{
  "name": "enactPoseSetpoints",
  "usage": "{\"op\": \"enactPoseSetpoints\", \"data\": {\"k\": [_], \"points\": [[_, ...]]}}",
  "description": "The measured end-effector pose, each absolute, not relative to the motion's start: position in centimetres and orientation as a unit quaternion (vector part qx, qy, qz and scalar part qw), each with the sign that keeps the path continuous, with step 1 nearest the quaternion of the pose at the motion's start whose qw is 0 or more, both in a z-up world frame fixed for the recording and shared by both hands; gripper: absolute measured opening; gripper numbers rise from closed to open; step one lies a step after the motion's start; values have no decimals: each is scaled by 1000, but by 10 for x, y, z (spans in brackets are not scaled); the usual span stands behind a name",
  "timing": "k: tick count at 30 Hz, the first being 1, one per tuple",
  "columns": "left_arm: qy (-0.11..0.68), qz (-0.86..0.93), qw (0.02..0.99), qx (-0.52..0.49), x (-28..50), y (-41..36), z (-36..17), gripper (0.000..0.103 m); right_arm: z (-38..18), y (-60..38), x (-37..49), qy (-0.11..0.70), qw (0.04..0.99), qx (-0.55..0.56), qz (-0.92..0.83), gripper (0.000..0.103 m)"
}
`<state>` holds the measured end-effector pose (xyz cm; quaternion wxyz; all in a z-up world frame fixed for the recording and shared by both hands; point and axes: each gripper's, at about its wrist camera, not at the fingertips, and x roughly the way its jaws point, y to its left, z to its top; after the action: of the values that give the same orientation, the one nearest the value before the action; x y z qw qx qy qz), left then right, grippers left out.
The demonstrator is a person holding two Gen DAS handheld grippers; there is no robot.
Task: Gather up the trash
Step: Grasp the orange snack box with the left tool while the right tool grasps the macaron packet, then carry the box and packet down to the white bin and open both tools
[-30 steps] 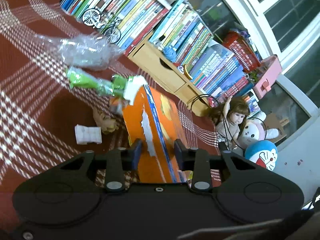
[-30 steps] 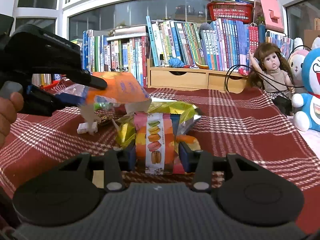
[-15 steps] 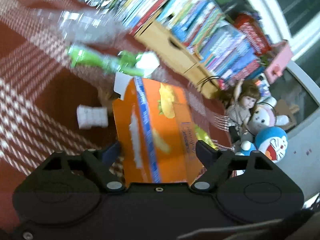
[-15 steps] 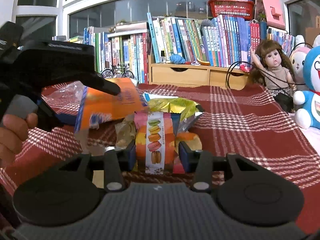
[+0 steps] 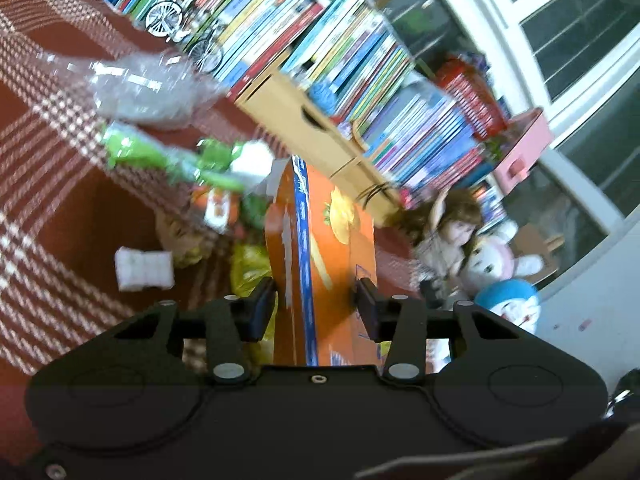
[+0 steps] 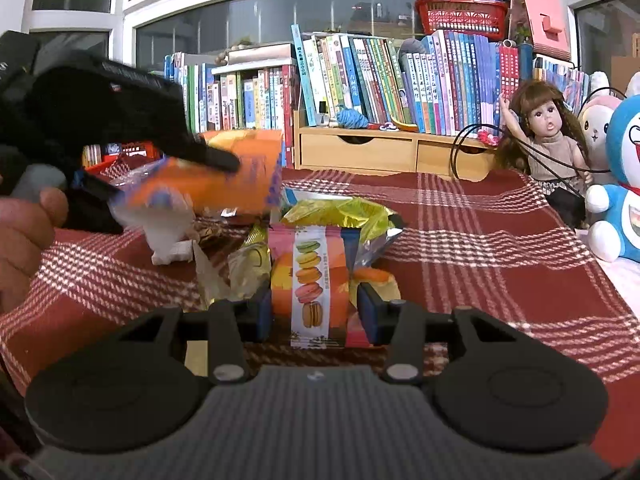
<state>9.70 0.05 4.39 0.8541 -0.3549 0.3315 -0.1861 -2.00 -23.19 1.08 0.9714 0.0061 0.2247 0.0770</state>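
on a red and white checked cloth point(image 6: 480, 240) sits a small heap of snack wrappers, with a long row of books point(image 6: 400, 80) and a wooden drawer unit point(image 6: 360, 152) behind it. the right gripper point(image 6: 316, 310) points low across the cloth, and its jaws pinch a pink and orange macaron packet point(image 6: 308, 284) that stands upright between the pads. just behind that packet lies a crumpled yellow foil wrapper point(image 6: 340, 212).

the left gripper point(image 5: 316, 306), held in a person's hand point(image 6: 24, 232), hangs above the left side of the heap. an orange box point(image 5: 320, 248) with a blue stripe stands between its jaws, which are closing; the pads sit at the box's sides, and the blur hides whether they press on it. in the right wrist view the box juts out level over the heap.

farther off on the cloth lie a green wrapper point(image 5: 160, 156), a clear plastic bag point(image 5: 136, 88) and a small white packet point(image 5: 144, 274), each apart from the heap. a doll point(image 6: 548, 140) and a blue and white plush toy point(image 6: 620, 184) sit at the right edge.
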Motion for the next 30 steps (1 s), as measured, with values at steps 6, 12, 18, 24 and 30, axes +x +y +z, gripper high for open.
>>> {"op": "enactPoseSetpoints", "data": {"k": [6, 12, 18, 24, 30], "points": [[302, -185, 867, -350, 90, 9, 72, 27, 18, -231, -21, 214, 974, 5, 75, 49], [283, -181, 883, -328, 77, 13, 81, 23, 27, -231, -25, 201, 977, 10, 74, 48], [256, -190, 904, -287, 52, 12, 93, 22, 33, -230, -32, 194, 978, 16, 80, 48], [216, -188, 934, -214, 10, 8, 104, 22, 40, -229, -45, 187, 978, 14, 92, 47], [172, -187, 955, -151, -39, 6, 106, 22, 46, -230, -60, 182, 978, 21, 104, 46]]}}
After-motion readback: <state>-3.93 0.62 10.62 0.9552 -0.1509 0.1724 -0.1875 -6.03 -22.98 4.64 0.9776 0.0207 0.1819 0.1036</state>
